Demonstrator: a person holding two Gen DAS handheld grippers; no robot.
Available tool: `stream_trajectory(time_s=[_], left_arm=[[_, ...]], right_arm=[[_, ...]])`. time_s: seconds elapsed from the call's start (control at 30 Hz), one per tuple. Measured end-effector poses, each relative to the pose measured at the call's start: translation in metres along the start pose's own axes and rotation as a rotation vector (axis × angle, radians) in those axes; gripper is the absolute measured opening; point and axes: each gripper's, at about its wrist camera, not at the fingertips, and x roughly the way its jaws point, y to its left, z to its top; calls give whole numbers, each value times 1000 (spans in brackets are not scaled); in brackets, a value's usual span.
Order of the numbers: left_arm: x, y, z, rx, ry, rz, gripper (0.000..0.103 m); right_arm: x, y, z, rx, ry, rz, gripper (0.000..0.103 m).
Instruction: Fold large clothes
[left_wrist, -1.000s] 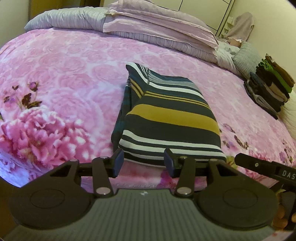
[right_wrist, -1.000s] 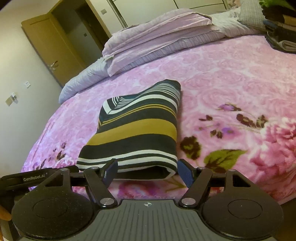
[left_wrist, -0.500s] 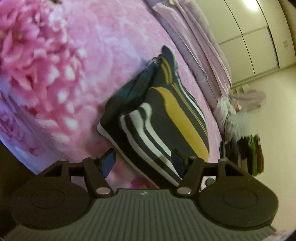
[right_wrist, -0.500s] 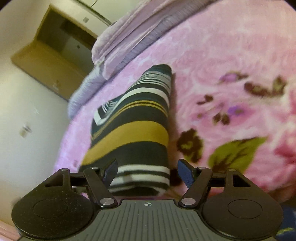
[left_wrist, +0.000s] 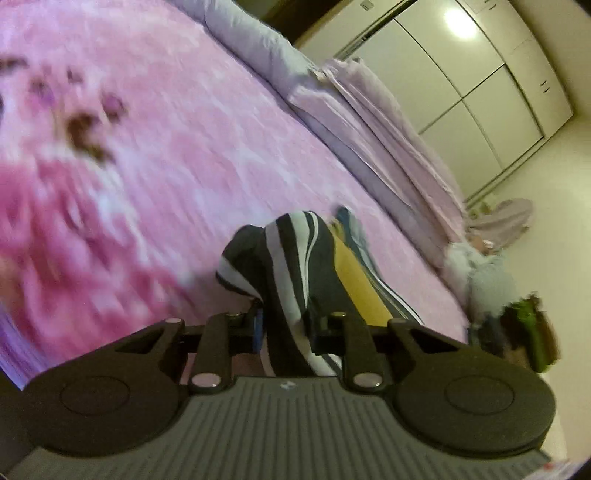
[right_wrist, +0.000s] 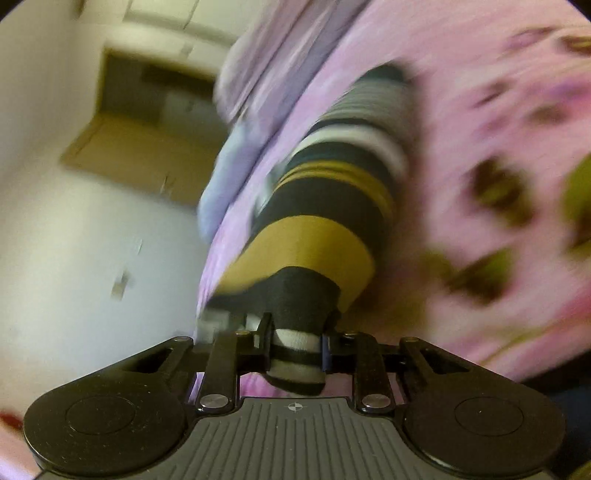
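The folded striped garment (left_wrist: 314, 266), dark with white and mustard bands, lies on the pink floral bedspread (left_wrist: 166, 147). My left gripper (left_wrist: 285, 326) is shut on its near edge, and the cloth bunches up between the fingers. In the right wrist view the same striped garment (right_wrist: 325, 206) runs away from me, and my right gripper (right_wrist: 295, 349) is shut on its near end, with a white and dark band pinched between the pads. Both views are tilted and blurred by motion.
Folded lilac quilts and pillows (left_wrist: 362, 110) line the far side of the bed. A stack of folded clothes (left_wrist: 524, 332) sits at the right edge. White wardrobe doors (left_wrist: 480, 74) stand behind. A brown door (right_wrist: 140, 147) shows in the right wrist view.
Both grippers went from open in front of the garment to shut on its near edge. Both cameras have rolled and the near edge is lifted and bunched.
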Motion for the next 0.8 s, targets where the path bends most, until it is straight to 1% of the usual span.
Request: stream_trajectory(time_s=[0.03,0.07,0.1,0.13,0.17,0.23,0.3,0.37,0.43,0.47,0.5,0.53,0.57,0.6,0.63,0.67,0.73,0.77,0.8], left_arm=[[3,5,4,-9,22,14,21],[7,10,5,-27,53,17,22],[9,15,3,-48,79,12,25],[8,18,1,-60,83,7,29],[2,21,-4,-62,79,-1,30],[-6,27,-14,-93,102,-44,46],[-6,31,-25,-141,142,-86,53],[-1,31,-34,-168,162,-116,55],[6,29,-41,-188,167,-124,55],[9,28,-42,-194,159,-124,55],[12,27,-41,-192,150,-123,53],[15,25,-39,-184,142,-117,42],[16,23,-36,-176,136,-117,35],[16,23,-32,-169,131,-122,25],[19,22,-26,-159,134,-126,22],[20,21,-19,-145,134,-125,21],[21,20,-4,-102,129,-109,19],[20,22,4,-84,115,-94,19],[22,24,14,-73,95,-76,19]], right_arm=[[10,5,-4,-24,38,-20,29],[17,7,-5,-57,59,-61,36],[19,7,-5,-82,70,-105,41],[16,5,-1,-96,72,-138,54],[10,2,4,-95,58,-150,62],[-11,-10,23,-66,-19,-146,66],[-27,-25,46,-24,-90,-167,71],[-32,-42,75,21,-121,-161,76],[-28,-58,100,87,-130,-163,76],[-22,-66,111,117,-128,-155,76],[-14,-74,120,145,-111,-132,76],[-2,-76,127,160,-103,-119,76],[5,-78,132,170,-116,-100,76],[13,-76,135,176,-129,-83,76],[20,-74,136,175,-132,-75,67],[23,-71,135,162,-131,-98,53],[21,-65,124,125,-152,-114,44],[19,-62,116,133,-161,-109,41],[17,-60,103,156,-160,-104,40]])
